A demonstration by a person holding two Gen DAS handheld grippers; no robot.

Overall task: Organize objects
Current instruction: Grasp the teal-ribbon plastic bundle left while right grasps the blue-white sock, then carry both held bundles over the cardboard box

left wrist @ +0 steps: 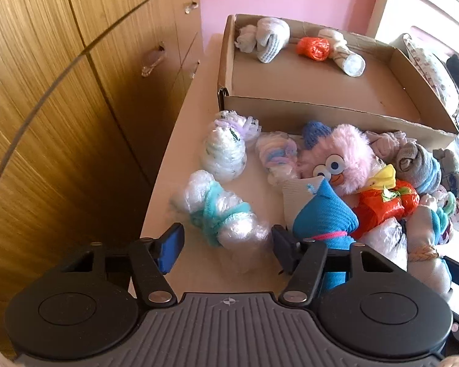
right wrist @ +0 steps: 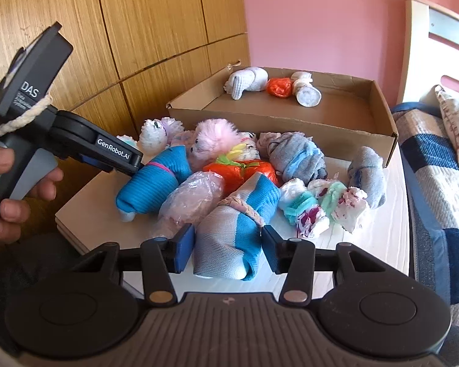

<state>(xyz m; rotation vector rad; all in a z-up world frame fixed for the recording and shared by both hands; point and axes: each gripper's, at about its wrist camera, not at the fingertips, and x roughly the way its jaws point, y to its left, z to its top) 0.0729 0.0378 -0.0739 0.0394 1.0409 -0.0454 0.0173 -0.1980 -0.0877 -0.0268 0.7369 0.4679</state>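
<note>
A grey and blue sock roll lies at the near edge of the white tabletop, between the spread jaws of the right gripper, which flank it without clearly clamping. The left gripper is also spread, a clear plastic bundle tied with teal band between its fingers. Behind sits a pile with a pink plush toy and an orange bundle. Farther back, a cardboard box holds three rolls against its far wall

A fluffy pink toy, an orange bag, a blue-and-grey sock roll, and a brown cardboard box.
</note>
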